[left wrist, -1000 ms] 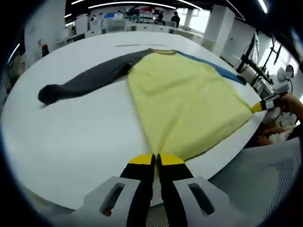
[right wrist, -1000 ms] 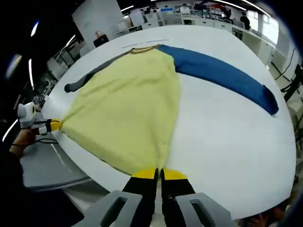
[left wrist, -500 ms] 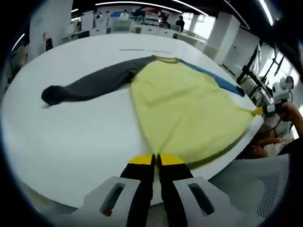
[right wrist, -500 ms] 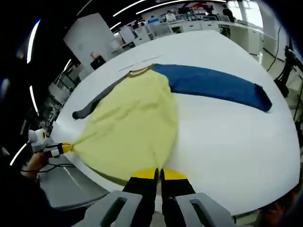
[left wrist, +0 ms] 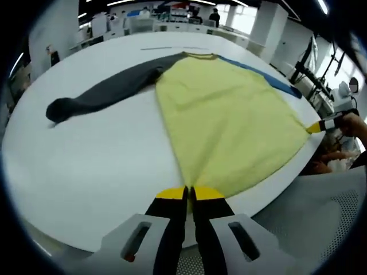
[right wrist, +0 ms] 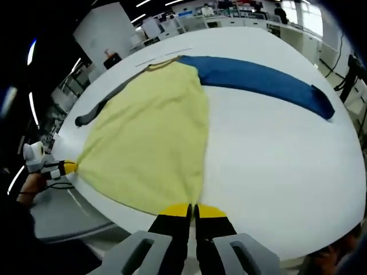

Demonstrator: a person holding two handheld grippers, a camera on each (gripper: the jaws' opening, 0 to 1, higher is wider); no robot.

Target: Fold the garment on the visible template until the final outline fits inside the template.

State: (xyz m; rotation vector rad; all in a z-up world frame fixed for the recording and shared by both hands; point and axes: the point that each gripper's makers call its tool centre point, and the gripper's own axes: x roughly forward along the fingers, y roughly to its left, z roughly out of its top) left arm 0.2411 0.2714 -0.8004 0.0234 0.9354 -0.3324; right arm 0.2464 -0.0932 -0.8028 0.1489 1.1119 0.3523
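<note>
A garment with a yellow body [left wrist: 223, 120], a dark grey sleeve [left wrist: 103, 94] and a blue sleeve [right wrist: 261, 80] lies spread on the white table [left wrist: 86, 166]. My left gripper [left wrist: 190, 195] is shut on one bottom corner of the yellow hem at the table's near edge. My right gripper [right wrist: 193, 211] is shut on the other bottom corner. The right gripper [left wrist: 320, 126] also shows at the right of the left gripper view, held by a hand. At the left of the right gripper view the left gripper [right wrist: 63, 168] holds the stretched hem. The yellow body [right wrist: 149, 132] lies flat.
Two thin line marks [right wrist: 166, 54] sit on the table just beyond the collar. Desks, monitors and people stand in the office behind the table. A grey surface [left wrist: 321, 217] lies below the table's near edge.
The hem, lifted a little off the table half a second ago, is down flat again. Both grippers stay shut on their corners.
</note>
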